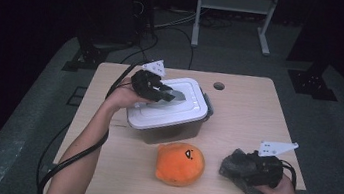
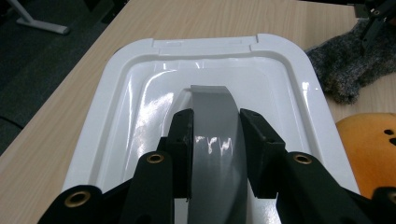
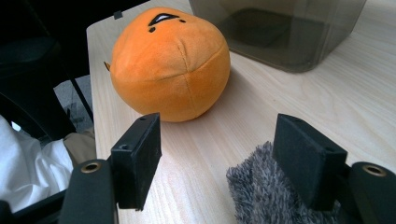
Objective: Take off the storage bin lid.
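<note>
The grey handle arches over the middle of the white lid of a smoke-tinted storage box, and the left gripper is clamped on it, one black pad pressed to each side. The box stands on the wooden table, toward its far left part. Just in front of the box, on the person's side, sits an orange plush ball with a small stitched face; no writing can be read on it or on the lid. To the right of the box, near the table's front edge, the right gripper rests with jaws spread apart, gripping nothing, a grey furry cloth lying under one pad.
</note>
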